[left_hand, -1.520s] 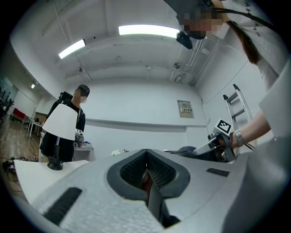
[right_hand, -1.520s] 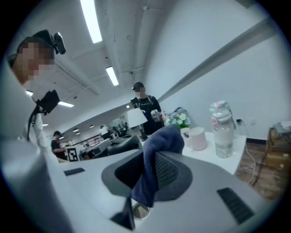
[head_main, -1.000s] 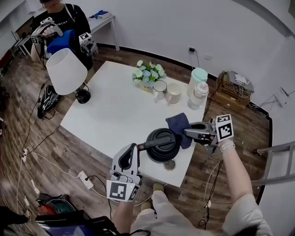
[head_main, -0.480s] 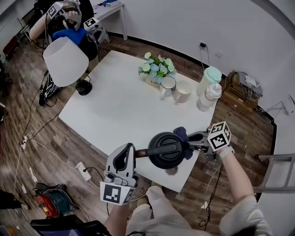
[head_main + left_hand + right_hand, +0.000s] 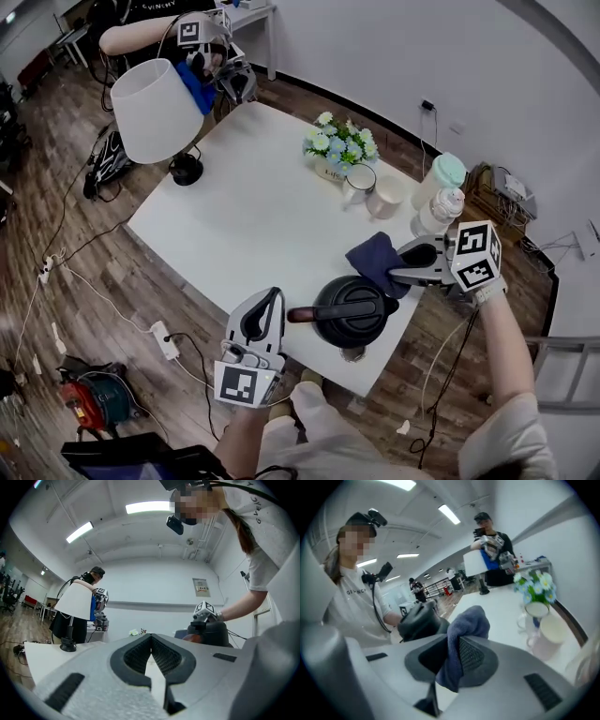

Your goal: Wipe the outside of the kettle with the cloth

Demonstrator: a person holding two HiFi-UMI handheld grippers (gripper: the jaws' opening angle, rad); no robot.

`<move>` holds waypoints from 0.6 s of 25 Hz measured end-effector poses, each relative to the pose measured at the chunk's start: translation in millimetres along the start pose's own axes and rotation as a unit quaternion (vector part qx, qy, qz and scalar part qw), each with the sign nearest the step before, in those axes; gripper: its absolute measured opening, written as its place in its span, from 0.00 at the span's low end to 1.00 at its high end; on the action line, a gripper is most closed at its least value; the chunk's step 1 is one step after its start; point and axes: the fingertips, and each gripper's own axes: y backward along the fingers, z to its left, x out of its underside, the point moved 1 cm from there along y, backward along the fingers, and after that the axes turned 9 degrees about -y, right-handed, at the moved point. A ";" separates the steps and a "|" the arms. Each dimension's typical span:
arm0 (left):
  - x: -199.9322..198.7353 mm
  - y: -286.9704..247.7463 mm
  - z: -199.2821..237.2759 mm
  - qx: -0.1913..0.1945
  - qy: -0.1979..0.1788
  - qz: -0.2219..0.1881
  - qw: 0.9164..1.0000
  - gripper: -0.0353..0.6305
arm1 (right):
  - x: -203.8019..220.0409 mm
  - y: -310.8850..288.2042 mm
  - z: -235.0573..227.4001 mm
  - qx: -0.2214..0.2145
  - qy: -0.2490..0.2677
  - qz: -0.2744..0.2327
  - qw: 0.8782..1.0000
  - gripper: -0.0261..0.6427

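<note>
A black kettle [image 5: 352, 309] stands near the table's front edge, its handle [image 5: 305, 315] pointing left. My left gripper [image 5: 275, 298] sits just left of the handle's end, jaws shut with nothing between them. In the left gripper view the gripper [image 5: 150, 639] looks past the kettle [image 5: 213, 632], which is off to the right. My right gripper [image 5: 400, 272] is shut on a dark blue cloth [image 5: 375, 262] that rests against the kettle's far right side. In the right gripper view the cloth [image 5: 465, 623] hangs from the gripper [image 5: 452, 644], beside the kettle [image 5: 417, 620].
Behind the kettle stand a flower pot [image 5: 341, 147], two mugs [image 5: 357, 180] [image 5: 384, 198] and two bottles [image 5: 444, 173] [image 5: 431, 213]. A white lamp [image 5: 155, 108] is at the far left corner, where another person [image 5: 159, 28] works with grippers. A small round base [image 5: 349, 354] lies at the front edge.
The right gripper has moved the cloth from bunched against the kettle's side to slightly further back and right. The head view has swung. The person at the back moved toward the lamp.
</note>
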 end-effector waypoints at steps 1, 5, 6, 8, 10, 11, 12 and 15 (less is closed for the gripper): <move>1.0 0.1 -0.4 -0.003 0.007 0.003 1.000 0.06 | -18.8 4.3 13.2 -0.017 0.036 0.011 0.999 0.12; 1.3 -1.0 -2.1 -0.008 0.023 0.006 1.000 0.06 | -72.6 4.5 49.0 -0.120 0.116 0.059 0.984 0.12; 1.1 -1.6 -1.8 -0.011 0.025 0.005 1.000 0.06 | -78.8 -1.1 48.8 -0.144 0.111 0.073 0.981 0.12; 1.7 -2.8 -0.6 -0.016 0.029 0.003 0.999 0.06 | -78.5 -20.1 40.2 -0.177 0.096 0.117 0.973 0.12; 3.1 -4.4 0.6 -0.018 0.028 0.003 0.999 0.06 | -64.2 -44.7 27.9 -0.193 0.084 0.181 0.961 0.12; 3.6 -5.0 1.3 -0.020 0.027 0.003 0.999 0.06 | -56.0 -57.1 21.4 -0.195 0.079 0.211 0.955 0.12; 4.4 -5.0 2.3 -0.023 0.027 0.003 0.999 0.06 | -49.2 -68.9 15.0 -0.193 0.075 0.236 0.950 0.12; 8.8 -1.3 6.7 -0.040 0.036 0.005 0.999 0.06 | -37.9 -97.1 2.2 -0.198 0.063 0.276 0.939 0.12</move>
